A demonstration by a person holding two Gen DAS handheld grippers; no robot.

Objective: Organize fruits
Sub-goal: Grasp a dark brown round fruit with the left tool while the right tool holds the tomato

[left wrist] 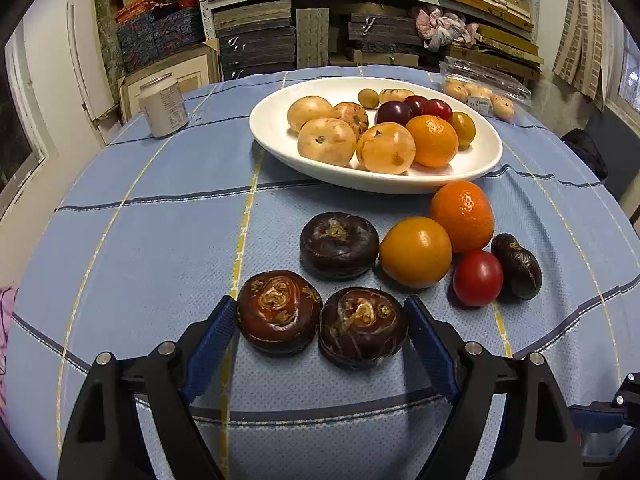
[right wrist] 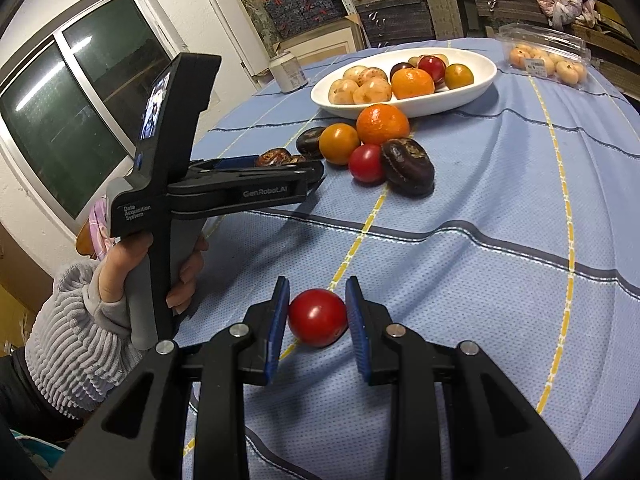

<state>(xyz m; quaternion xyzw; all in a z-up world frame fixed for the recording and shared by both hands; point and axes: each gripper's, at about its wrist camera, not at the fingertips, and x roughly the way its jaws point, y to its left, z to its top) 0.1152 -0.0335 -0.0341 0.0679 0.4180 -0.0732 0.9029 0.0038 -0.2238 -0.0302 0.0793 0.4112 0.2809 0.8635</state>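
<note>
My left gripper (left wrist: 318,308) is open on the blue cloth, its jaws on either side of two dark brown water chestnuts (left wrist: 279,313) (left wrist: 363,327) that lie side by side. Beyond them lie a third chestnut (left wrist: 339,245), a yellow-orange fruit (left wrist: 415,252), a mandarin (left wrist: 462,216), a red cherry tomato (left wrist: 477,278) and another chestnut (left wrist: 517,266). A white oval plate (left wrist: 276,128) holds several fruits. My right gripper (right wrist: 317,304) has its blue pads close around a red cherry tomato (right wrist: 317,317) resting on the cloth; a small gap shows on the right side.
A metal can (left wrist: 163,105) stands at the back left of the table. A clear plastic box of pale fruits (left wrist: 482,90) sits at the back right. Shelves with stacked boards lie behind the table. The left gripper's body and the hand holding it (right wrist: 176,184) fill the left of the right wrist view.
</note>
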